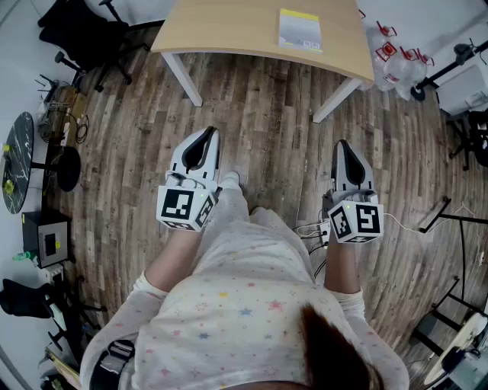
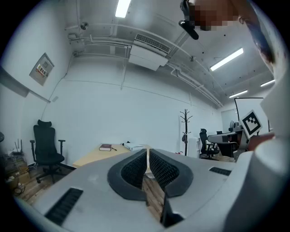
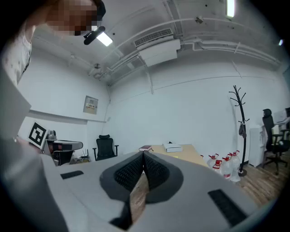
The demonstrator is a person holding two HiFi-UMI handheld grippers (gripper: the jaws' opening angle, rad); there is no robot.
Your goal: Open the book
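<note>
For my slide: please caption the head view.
A person holds the left gripper and right gripper shut and empty, short of the wooden table where the closed book lies.

Ceiling tube lights (image 2: 122,8) fill the room with bright, even white light and glare to pure white. Beneath the table (image 1: 229,30) only a faint, soft shadow falls on the floor (image 1: 259,114). Away from the table, the floorboards bow with fisheye distortion. In both gripper views black rounded corners frame the picture. The left gripper (image 2: 147,154) and right gripper (image 3: 143,156), nearer than the table, look soft.
</note>
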